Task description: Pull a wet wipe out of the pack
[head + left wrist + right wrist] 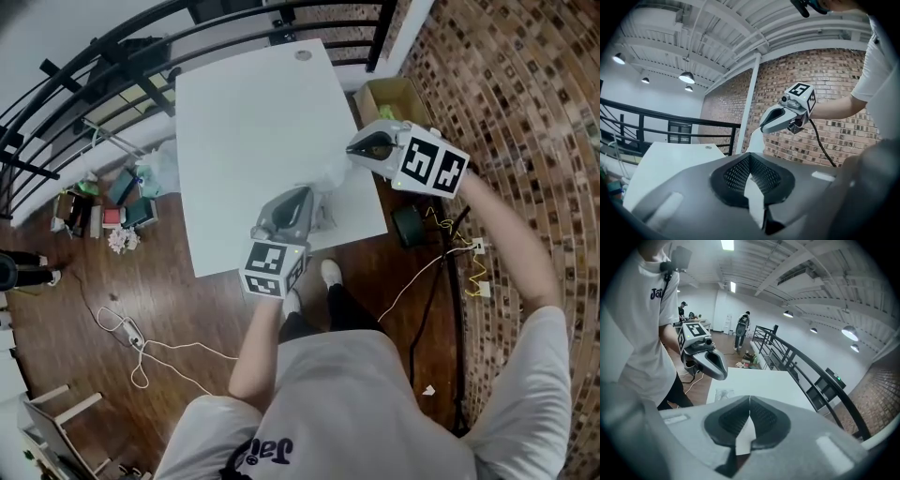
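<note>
Wet wipe (330, 174) stretched between both tools over the counter's (253, 122) near right corner.

Head view: the left tool (302, 195) and the right tool (352, 148) stand apart above that corner, probably to draw the sheet clear. Left gripper view: its jaws are together on one end of the white sheet, which runs up to the right tool's tip, likely to keep it taut. Right gripper view: its jaws are clamped on the other end. What looks like the clear pack (723, 393) lies on the counter by its near edge, held by neither tool.
</note>
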